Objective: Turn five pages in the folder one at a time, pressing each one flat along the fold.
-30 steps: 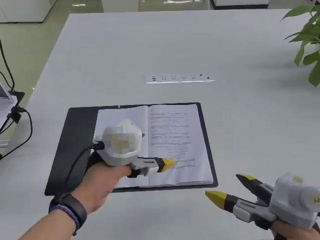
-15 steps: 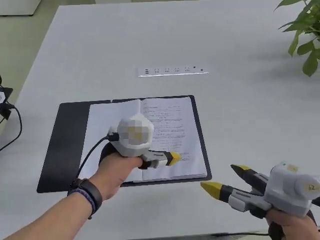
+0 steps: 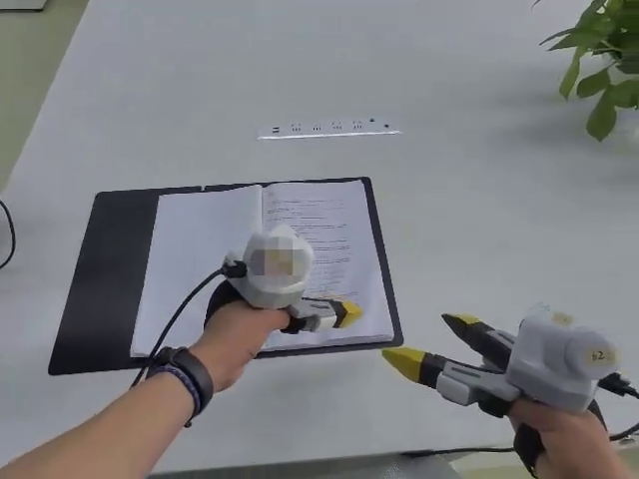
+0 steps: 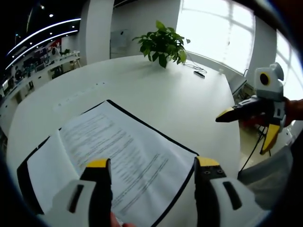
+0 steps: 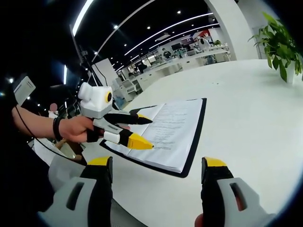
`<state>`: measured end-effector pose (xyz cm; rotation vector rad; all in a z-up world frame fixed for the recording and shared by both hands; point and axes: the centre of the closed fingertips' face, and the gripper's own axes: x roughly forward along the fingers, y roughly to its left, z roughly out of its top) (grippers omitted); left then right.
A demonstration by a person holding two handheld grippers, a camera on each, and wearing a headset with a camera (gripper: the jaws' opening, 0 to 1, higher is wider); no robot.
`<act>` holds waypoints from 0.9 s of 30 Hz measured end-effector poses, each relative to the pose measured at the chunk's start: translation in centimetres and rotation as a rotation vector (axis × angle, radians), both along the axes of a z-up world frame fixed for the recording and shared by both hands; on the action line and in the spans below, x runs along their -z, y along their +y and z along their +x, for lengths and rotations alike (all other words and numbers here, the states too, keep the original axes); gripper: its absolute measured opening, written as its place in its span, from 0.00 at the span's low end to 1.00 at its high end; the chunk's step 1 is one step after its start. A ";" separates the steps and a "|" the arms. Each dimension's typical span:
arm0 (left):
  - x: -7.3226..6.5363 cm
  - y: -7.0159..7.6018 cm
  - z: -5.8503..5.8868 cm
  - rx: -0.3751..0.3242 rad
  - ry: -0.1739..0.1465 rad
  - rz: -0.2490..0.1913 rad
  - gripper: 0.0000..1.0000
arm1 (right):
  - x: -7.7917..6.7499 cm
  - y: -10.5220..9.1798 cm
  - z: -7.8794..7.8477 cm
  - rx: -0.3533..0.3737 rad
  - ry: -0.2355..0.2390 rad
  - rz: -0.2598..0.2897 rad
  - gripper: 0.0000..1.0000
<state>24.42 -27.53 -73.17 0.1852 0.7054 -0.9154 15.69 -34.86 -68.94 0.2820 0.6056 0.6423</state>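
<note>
Folder is lying open on the tabletop, spine running away from me. Left gripper is hovering over the near edge of the printed right page. Its fingers are apart, which is plain in the left gripper view and unclear from the head view. Right gripper is sitting just off the near right corner, fingers apart, pointing left at the free edge. I'm judging it better placed for the lift.

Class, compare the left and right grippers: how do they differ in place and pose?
The left gripper hangs over the folder; the right gripper is over bare table beside it. In the head view the left points rightward, the right leftward toward the folder. Both have yellow-tipped jaws standing open.
</note>
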 end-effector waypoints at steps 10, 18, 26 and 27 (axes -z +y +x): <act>2.8 -2.0 0.0 -0.007 0.010 0.048 0.72 | 0.0 -0.2 -0.8 -0.002 0.015 0.005 0.76; 4.3 -2.9 -0.4 0.013 0.018 0.073 0.72 | -0.1 -0.3 -0.7 -0.008 0.018 -0.005 0.76; 5.0 -3.1 -0.4 0.005 -0.025 0.095 0.73 | -0.8 0.3 -0.8 -0.031 0.012 -0.002 0.76; 5.1 -3.1 -0.5 0.010 -0.036 0.099 0.73 | -0.8 0.4 -0.8 -0.036 0.012 -0.004 0.76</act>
